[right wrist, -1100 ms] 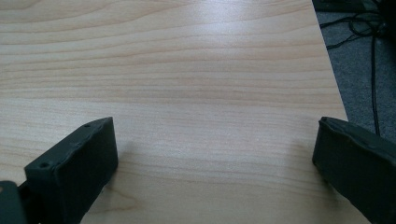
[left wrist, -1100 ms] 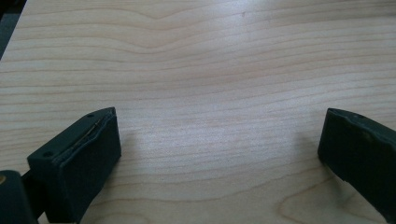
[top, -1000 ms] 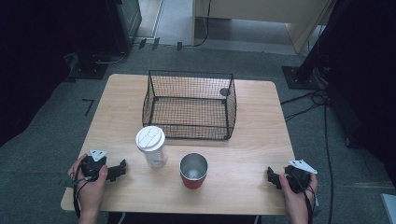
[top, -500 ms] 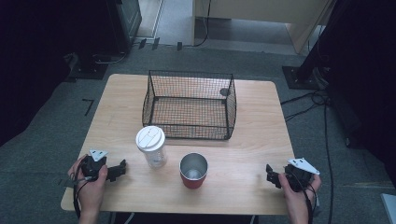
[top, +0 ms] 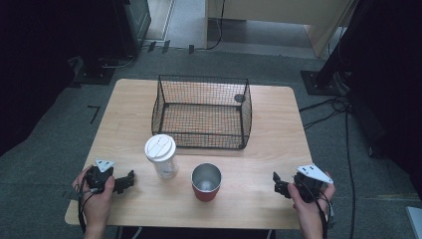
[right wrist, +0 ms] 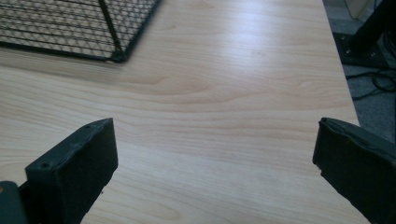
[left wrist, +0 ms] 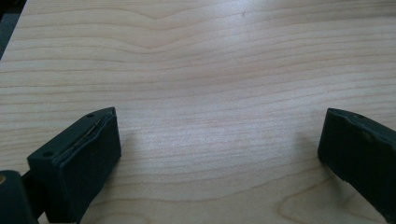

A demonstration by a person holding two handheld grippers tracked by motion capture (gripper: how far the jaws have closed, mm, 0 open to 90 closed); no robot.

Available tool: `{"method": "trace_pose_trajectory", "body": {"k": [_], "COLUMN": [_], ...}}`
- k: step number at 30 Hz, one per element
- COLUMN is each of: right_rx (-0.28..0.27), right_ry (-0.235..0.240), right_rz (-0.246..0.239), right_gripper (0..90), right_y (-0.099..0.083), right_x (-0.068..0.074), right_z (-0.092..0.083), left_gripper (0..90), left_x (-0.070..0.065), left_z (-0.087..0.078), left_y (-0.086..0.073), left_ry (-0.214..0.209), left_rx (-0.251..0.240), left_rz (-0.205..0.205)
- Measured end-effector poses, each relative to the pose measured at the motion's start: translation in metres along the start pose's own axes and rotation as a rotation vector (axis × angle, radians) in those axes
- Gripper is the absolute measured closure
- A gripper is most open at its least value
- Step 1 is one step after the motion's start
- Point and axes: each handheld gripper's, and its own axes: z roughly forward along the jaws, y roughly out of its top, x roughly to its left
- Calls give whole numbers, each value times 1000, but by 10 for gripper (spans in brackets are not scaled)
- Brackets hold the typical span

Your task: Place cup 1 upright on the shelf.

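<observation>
Left gripper (top: 130, 179) sits low at the near-left corner of the light wooden table (top: 268, 149), jaws spread wide, nothing between them but bare wood in the left gripper view. Just right of it: clear plastic cup with white lid (top: 161, 156), upright. Next, red metal cup with silver inside (top: 206, 181), upright, open top, near the front edge. Behind both, black wire mesh basket (top: 201, 112). Right gripper (top: 276, 183) at near-right, jaws wide apart, holding nothing, well apart from the red cup
</observation>
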Motion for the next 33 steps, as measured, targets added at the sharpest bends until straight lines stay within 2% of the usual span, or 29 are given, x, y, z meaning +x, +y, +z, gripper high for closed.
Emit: {"method": "trace_pose_trajectory", "body": {"k": [3, 7, 10, 20, 33], "right_rx": [-17, -11, -8, -1, -10], "right_ry": [24, 35, 62, 122, 209], "right_rz": [-5, -19, -31, -71, -117], "right_gripper": [0, 0, 0, 0, 0], "right_y": [6, 8, 10, 9, 7], "right_x": [9, 15, 25, 49, 80], "right_z": [-2, -1, 1, 3, -5], "left_gripper": [1, 1, 1, 1, 1], "left_x": [0, 0, 0, 0, 0], "left_z": [0, 0, 0, 0, 0], "left_y": [0, 0, 0, 0, 0], "left_ry": [0, 0, 0, 0, 0], "left_rx": [0, 0, 0, 0, 0], "left_rz": [0, 0, 0, 0, 0]}}
